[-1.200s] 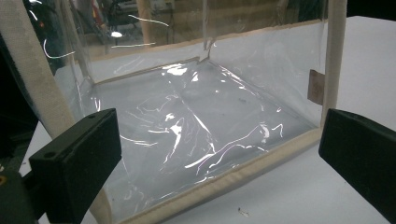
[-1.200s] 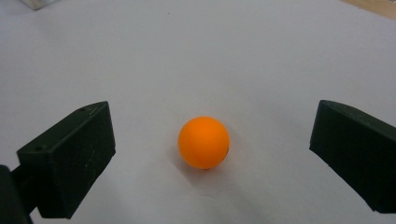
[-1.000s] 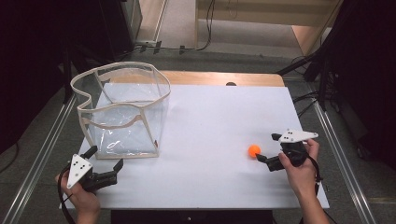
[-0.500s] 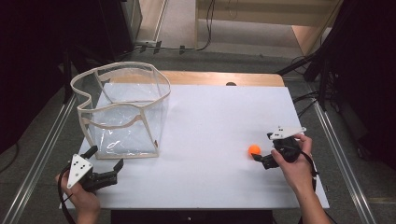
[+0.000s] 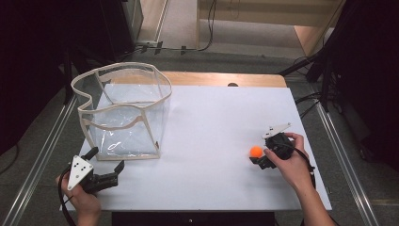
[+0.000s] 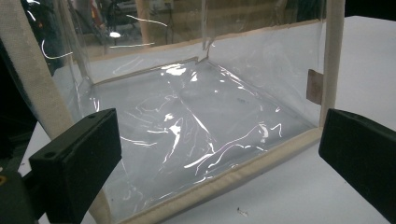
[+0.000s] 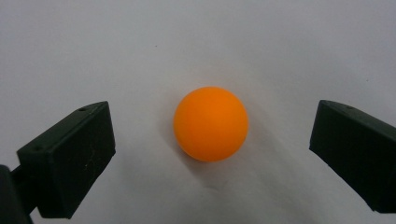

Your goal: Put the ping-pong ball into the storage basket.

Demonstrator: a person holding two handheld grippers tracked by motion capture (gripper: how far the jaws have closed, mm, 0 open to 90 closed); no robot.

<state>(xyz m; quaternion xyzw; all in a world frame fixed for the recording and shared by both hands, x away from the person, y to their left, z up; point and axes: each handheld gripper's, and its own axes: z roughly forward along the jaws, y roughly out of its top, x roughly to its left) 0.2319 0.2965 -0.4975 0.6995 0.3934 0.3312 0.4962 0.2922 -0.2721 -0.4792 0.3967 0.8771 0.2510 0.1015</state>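
Straddling the orange ball point(image 7: 210, 123), the right gripper point(image 7: 210, 154) is holding its jaws apart, ball centred between them, untouched. The left gripper point(image 6: 219, 163) is waiting, jaws apart, facing the clear bag point(image 6: 196, 116).

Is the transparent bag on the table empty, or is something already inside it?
Empty. Through the clear walls of the bag, the left gripper view shows only its bare, wrinkled bottom. The orange ball lies outside on the table.

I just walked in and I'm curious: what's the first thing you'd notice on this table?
The bright orange ball pops out first, sitting on the white table between the open jaws of the right gripper. Next is the big see-through bag with cream edges at the table's left, with the left gripper open just in front of it.
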